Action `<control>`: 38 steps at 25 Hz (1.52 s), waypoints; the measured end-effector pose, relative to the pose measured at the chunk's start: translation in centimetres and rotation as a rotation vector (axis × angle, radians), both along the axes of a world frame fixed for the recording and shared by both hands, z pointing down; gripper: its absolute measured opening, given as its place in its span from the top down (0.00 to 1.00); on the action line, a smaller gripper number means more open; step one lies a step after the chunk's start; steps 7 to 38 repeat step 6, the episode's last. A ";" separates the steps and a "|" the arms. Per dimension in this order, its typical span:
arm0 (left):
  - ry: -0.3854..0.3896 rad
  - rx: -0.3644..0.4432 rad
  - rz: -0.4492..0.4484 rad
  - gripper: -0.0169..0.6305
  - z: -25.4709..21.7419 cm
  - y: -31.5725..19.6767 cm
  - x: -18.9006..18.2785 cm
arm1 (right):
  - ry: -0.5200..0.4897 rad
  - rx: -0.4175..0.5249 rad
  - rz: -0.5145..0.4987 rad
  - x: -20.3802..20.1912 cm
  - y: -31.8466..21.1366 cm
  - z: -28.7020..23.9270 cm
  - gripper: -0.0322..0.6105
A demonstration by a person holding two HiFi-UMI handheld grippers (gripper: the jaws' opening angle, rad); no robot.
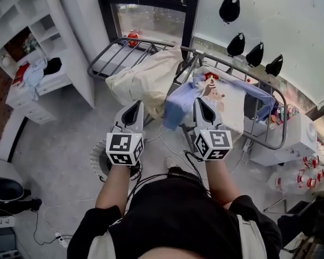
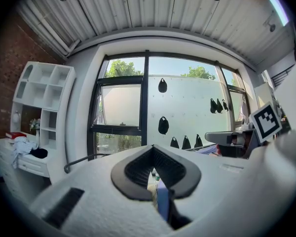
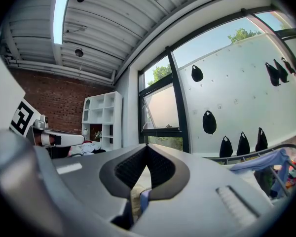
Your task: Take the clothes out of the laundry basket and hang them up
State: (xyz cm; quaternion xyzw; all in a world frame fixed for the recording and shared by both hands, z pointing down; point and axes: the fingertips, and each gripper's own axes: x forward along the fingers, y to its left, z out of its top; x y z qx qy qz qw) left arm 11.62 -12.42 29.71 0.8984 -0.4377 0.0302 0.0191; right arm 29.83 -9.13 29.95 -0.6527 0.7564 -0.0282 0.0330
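Note:
A grey drying rack (image 1: 105, 59) stands in front of the window. A cream garment (image 1: 147, 81) is draped over its left part. Over its right part lies a white shirt with a bear print (image 1: 227, 98), its blue sleeve (image 1: 178, 104) hanging off the near edge. My left gripper (image 1: 133, 106) is shut, its tip over the cream garment's near edge. My right gripper (image 1: 200, 102) is shut too, its tip by the blue sleeve. Both jaw pairs (image 2: 154, 149) (image 3: 147, 148) meet at the tips; I see nothing held. The round white laundry basket (image 1: 98, 161) sits on the floor under my left hand.
A white shelf unit (image 1: 39, 32) with clothes on its lower ledge stands at the left. A low white cabinet (image 1: 299, 138) with bottles beside it is at the right. Black bags (image 1: 229, 8) hang on the white wall panel. Cables trail over the grey floor (image 1: 54, 161).

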 end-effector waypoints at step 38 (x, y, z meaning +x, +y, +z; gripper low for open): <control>-0.033 0.029 -0.002 0.96 0.3 0.3 0.6 | 0.008 -0.003 0.018 0.6 0.5 0.4 0.93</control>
